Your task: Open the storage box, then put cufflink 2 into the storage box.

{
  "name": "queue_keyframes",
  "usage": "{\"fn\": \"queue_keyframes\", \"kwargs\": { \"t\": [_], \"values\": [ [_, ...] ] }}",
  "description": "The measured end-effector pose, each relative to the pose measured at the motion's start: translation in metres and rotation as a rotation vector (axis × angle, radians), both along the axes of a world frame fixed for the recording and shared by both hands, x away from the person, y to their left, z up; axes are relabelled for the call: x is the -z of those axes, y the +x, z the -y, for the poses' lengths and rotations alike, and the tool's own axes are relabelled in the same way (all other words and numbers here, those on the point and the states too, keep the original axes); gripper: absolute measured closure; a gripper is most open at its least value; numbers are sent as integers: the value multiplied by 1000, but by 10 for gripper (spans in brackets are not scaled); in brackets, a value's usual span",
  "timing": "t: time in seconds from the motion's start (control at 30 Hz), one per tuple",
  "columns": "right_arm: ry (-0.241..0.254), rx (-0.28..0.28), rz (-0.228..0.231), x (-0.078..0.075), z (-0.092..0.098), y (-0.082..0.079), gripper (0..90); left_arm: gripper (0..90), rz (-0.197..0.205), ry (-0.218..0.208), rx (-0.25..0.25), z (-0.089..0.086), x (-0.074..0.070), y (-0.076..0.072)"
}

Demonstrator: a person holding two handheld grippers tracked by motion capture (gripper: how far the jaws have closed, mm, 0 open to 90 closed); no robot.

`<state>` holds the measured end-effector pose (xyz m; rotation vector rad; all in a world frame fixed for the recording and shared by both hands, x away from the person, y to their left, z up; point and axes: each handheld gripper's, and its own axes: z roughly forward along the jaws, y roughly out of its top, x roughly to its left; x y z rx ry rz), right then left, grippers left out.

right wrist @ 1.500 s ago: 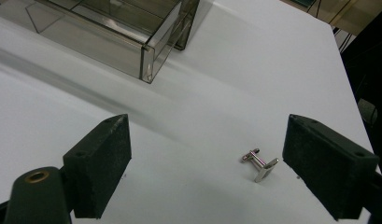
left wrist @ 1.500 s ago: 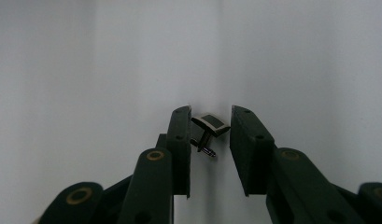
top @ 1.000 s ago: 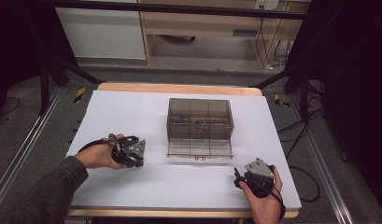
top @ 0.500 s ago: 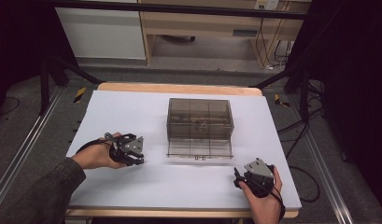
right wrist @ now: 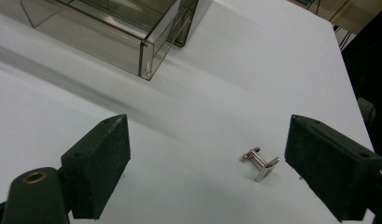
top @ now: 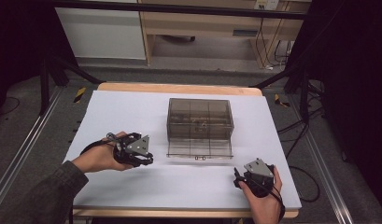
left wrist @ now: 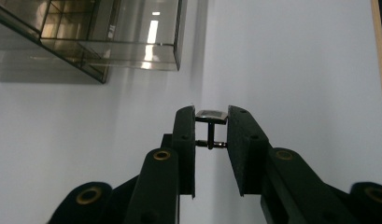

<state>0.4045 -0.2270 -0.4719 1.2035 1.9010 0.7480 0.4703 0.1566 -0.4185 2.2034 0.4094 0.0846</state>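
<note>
My left gripper (left wrist: 212,112) is shut on a small silver cufflink (left wrist: 212,115), pinched between the black pads and held above the white table. In the high view the left gripper (top: 144,159) sits left of the smoky clear compartment box (top: 200,119). The box lid (top: 199,149) lies open and flat in front of it. My right gripper (right wrist: 209,135) stands open over the table, and a second silver cufflink (right wrist: 259,163) lies on the surface near its right pad. In the high view the right gripper (top: 238,177) is at the front right.
The white board (top: 132,112) covers a wooden table with edges close to both hands. One corner of the box (right wrist: 149,51) stands ahead of the right gripper. Cables and dark stands (top: 296,79) surround the table.
The left hand has lifted a little off the table with the cufflink still pinched. The right hand has stayed put.
</note>
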Motion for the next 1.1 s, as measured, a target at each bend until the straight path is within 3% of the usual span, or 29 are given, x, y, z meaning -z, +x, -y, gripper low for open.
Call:
{"fn": "queue_keyframes", "kwargs": {
  "t": [0.03, 0.1, 0.7, 1.1],
  "values": [
    [-1, 1, 0, 0, 0, 0, 144, 731, 6, 10, 2, 1, -2, 1],
    [0, 0, 0, 0, 0, 0, 143, 731, 3, -28, -15, 5, -3, 1],
    [-2, 5, 1, 0, 1, 0, 138, 732, 66, -13, -12, 36, -27, 11],
    [0, 6, 6, 0, 1, 0, 136, 731, 88, -38, -17, 59, -40, 20]
  ]
}}
